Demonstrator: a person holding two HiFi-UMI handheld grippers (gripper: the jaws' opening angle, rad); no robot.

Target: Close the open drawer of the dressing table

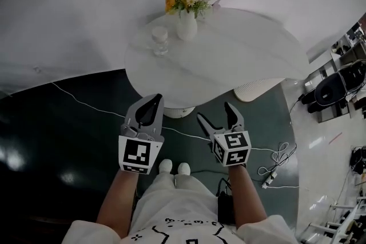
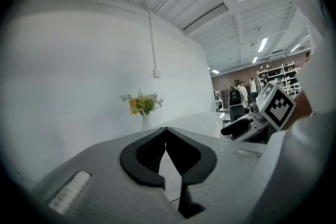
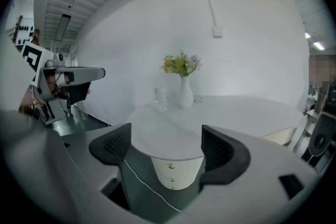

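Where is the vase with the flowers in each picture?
Head view: vase at top middle, on the white table.
Left gripper view: vase left of middle, just above the jaws.
Right gripper view: vase near the middle, above the jaws.
Shared landmark: the white table under it.

A: Backdrop?
B: Plain white wall (image 1: 68, 20), curving; ribbed ceiling (image 2: 184, 8) carrying strip lights (image 2: 262, 43).
A: Underfoot?
B: Dark green floor (image 1: 57, 134), crossed by a white cable (image 1: 86, 100); shelves (image 2: 274, 73) far right.
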